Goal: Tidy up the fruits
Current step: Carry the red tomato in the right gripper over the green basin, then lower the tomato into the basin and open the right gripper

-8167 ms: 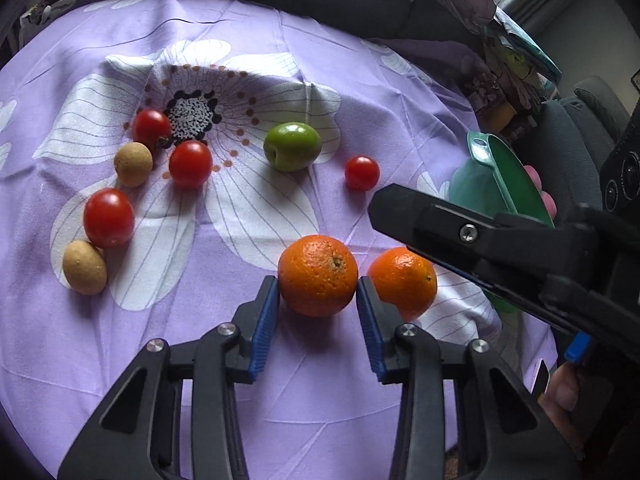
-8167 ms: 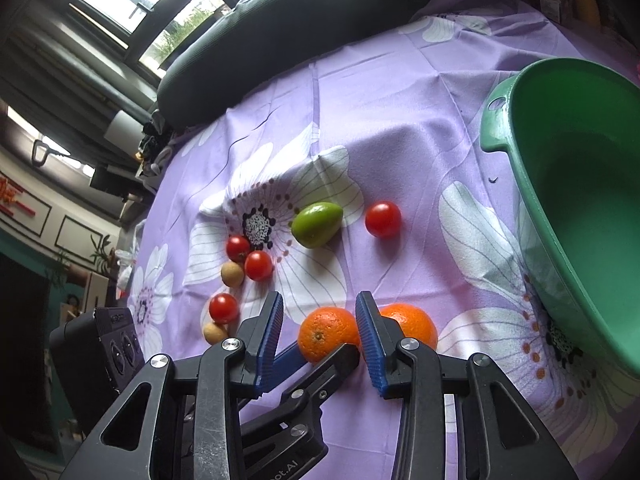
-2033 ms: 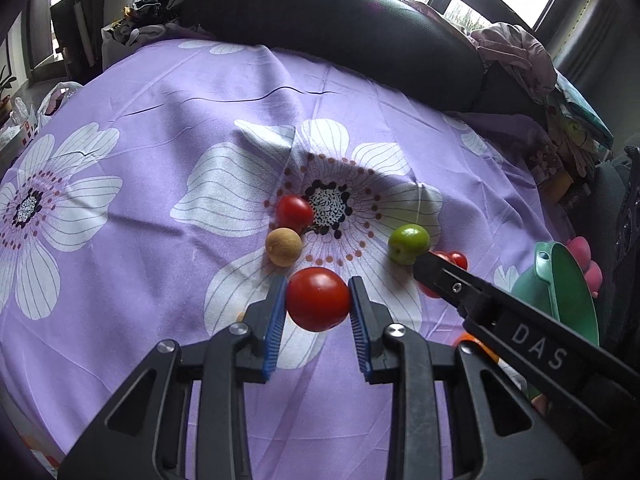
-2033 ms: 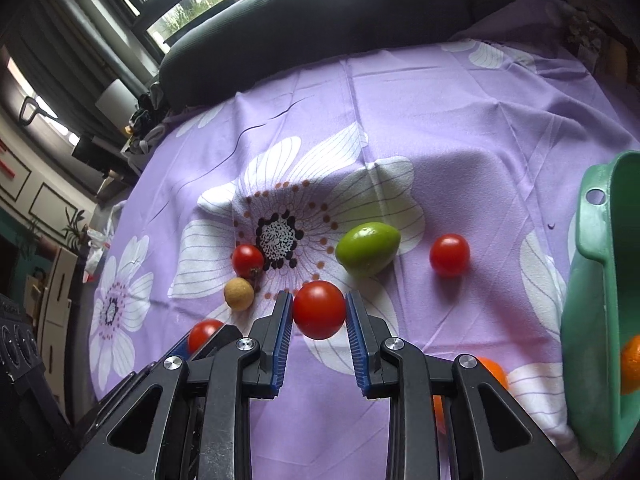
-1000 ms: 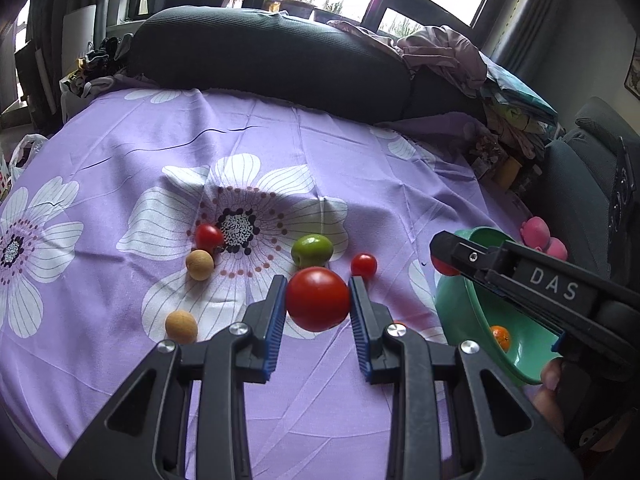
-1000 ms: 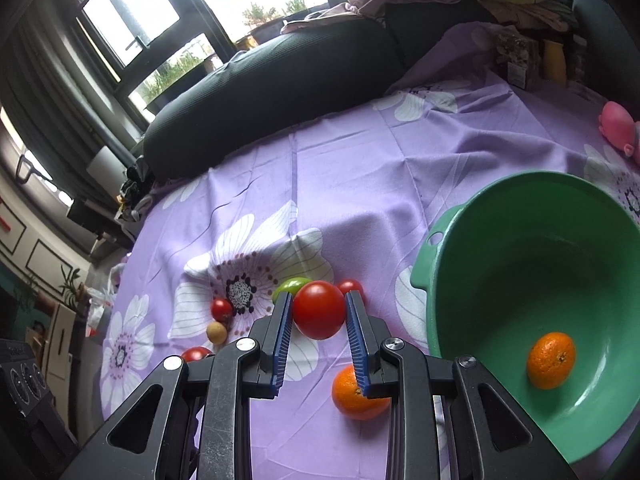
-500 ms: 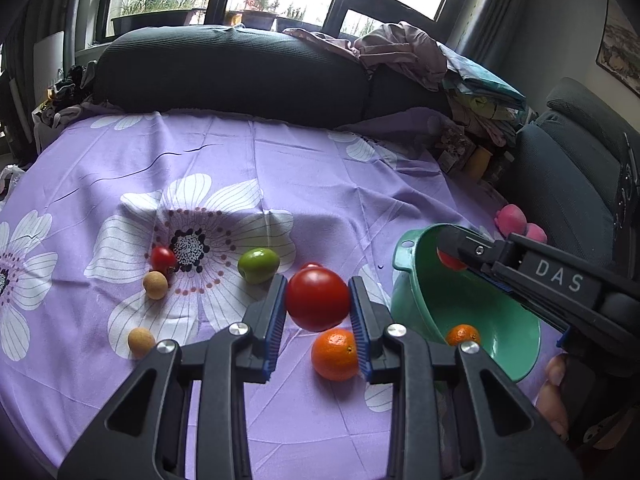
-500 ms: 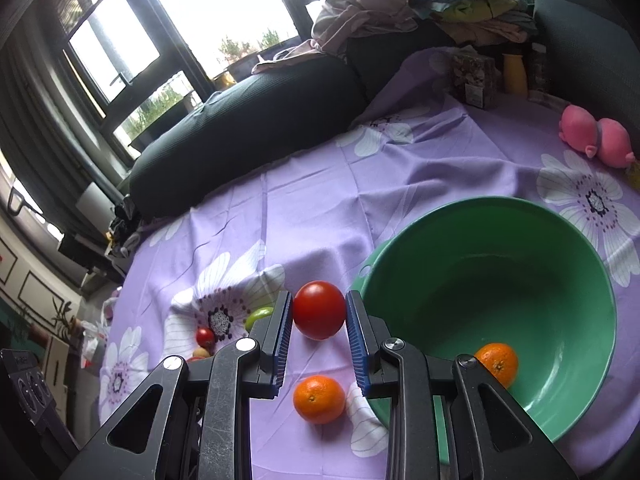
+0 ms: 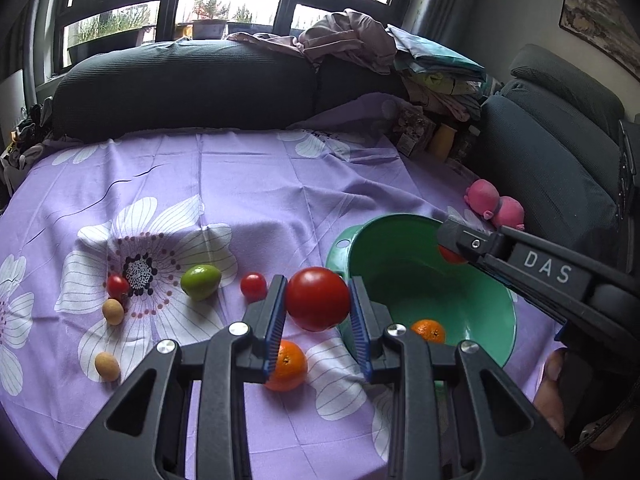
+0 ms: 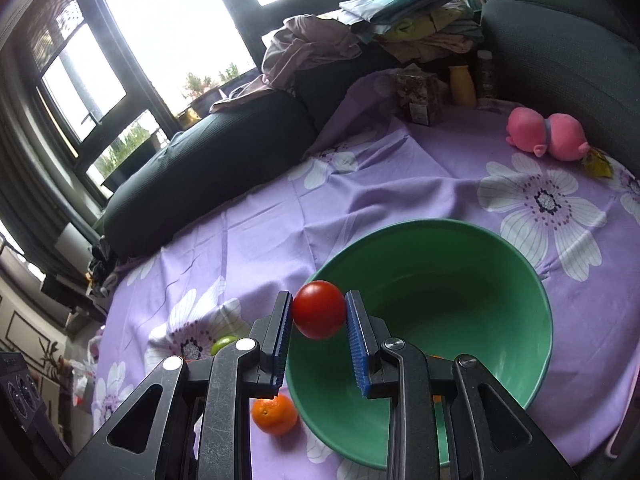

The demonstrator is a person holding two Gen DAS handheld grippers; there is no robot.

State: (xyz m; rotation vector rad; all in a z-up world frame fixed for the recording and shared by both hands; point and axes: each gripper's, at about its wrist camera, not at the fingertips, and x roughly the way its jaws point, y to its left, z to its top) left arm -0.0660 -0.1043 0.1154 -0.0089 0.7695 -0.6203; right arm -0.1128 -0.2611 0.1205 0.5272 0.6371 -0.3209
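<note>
Two hand-held grippers, each clamped on a red tomato, carry fruit to a green bowl on a purple flowered cloth.

The left gripper (image 9: 318,300) is closed on a large tomato (image 9: 317,298) held in the air just beside the near rim of the bowl (image 9: 506,308). The right gripper (image 10: 319,316) grips its own tomato (image 10: 319,314) above the bowl's rim. Its drop point is hard to judge through the fisheye. One orange (image 9: 429,330) already lies in the bowl; another orange (image 9: 287,365) sits on the cloth (image 9: 248,184) nearby. A green fruit (image 9: 200,281), two small tomatoes and two tan fruits lie further left. Ripe tomatoes are likely light, smooth and easily bruised, so they are best held gently across the widest part and released low.
</note>
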